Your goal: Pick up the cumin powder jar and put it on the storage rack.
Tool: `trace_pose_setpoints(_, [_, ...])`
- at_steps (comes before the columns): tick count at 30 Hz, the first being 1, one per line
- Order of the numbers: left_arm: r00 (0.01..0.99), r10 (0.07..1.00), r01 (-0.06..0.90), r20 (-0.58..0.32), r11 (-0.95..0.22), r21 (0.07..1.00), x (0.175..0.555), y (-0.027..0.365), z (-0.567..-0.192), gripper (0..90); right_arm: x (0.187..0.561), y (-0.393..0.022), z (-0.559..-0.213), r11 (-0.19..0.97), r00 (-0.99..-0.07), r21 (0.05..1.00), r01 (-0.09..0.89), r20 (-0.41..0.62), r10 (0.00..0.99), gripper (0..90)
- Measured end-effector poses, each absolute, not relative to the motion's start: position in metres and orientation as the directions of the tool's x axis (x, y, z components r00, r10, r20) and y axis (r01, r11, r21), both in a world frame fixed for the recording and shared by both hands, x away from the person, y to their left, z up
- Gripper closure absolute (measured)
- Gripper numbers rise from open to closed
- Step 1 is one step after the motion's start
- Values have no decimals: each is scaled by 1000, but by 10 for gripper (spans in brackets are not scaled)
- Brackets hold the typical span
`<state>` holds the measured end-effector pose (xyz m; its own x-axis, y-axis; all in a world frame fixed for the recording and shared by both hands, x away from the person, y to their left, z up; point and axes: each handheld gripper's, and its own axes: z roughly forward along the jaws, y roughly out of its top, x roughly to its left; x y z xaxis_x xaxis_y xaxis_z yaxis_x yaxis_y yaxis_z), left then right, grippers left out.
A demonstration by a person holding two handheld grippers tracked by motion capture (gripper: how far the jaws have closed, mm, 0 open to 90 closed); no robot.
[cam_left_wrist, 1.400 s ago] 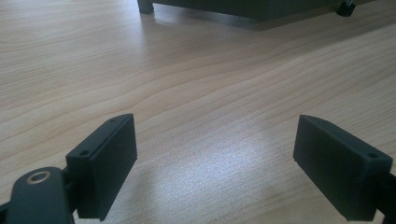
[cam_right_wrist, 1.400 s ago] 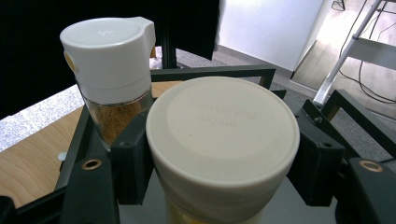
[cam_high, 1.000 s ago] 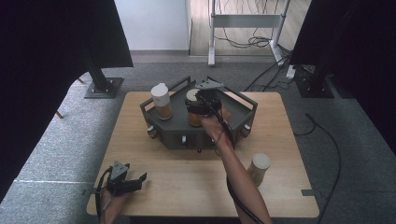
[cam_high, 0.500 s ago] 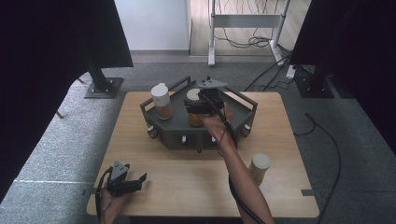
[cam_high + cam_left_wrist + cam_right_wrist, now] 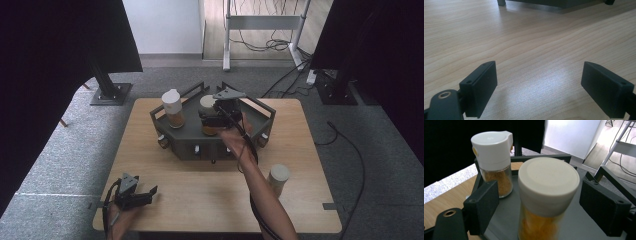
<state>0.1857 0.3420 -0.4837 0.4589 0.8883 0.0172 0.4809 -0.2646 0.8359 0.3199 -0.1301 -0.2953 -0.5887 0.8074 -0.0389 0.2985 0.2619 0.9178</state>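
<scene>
A jar with a cream lid and orange-yellow contents stands upright in the dark grey tray. My right gripper reaches over the tray with the jar between its jaws. The jaws have just been opening: the left pad stands clear of the jar, the right pad lies close beside the lid. In the high view the right gripper is at that jar. A spice bottle with a white flip cap stands behind it in the tray. My left gripper hangs open over bare wood.
A third cream-lidded jar stands on the wooden table near its right front. The left gripper rests at the table's front left corner. The tray has raised rails and small feet. Stands and cables lie on the floor beyond.
</scene>
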Motion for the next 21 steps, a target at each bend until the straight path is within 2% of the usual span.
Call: trace_pose_setpoints(21, [458,889,485,15,-264,834,187,342,-483,131,273,-147,-303,322,-626,908,269,-89,775,173])
